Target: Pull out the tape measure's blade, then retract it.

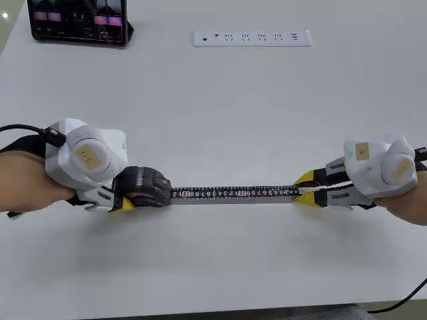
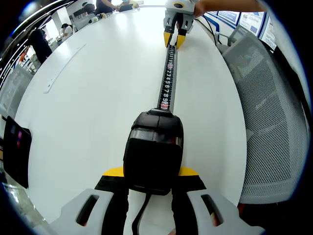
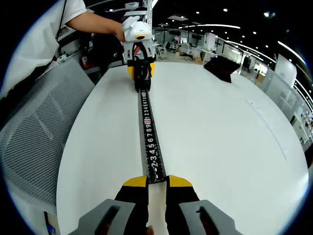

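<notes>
On white matte bench (image 1: 213, 100), toward near edge: tape measure (image 1: 141, 187) lying flat, blade (image 1: 233, 194) drawn out left to right.

Case (image 2: 154, 147): black, blocky, rounded corners, rubbery-looking shell with glossy inset on top. Sits at left end of the span, clamped at its sides by left gripper (image 1: 127, 199); yellow-tipped black fingers (image 2: 115, 171) pressed to both flanks of the case, white housing behind, hand wrapped round it.

Blade: narrow, dark, flat strip, pale printed numerals, one red mark just beside the case mouth. Runs straight along the bench surface between the two grippers; cannot tell whether resting on it or just above.

Right gripper (image 1: 305, 189): at right end, well apart from the case. Fingers together, pinching the blade's free end between yellow tips (image 3: 134, 182); white rounded housing, beige label on top.

Far side of bench: white power strip (image 1: 252, 38), long, flat, rectangular; black tablet (image 1: 79, 20) far left, propped up, screen lit with pink and purple blocks.

Black cable (image 1: 20, 128) leading off left gripper housing. Grey mesh chair (image 2: 264, 98) beside near edge of bench.
</notes>
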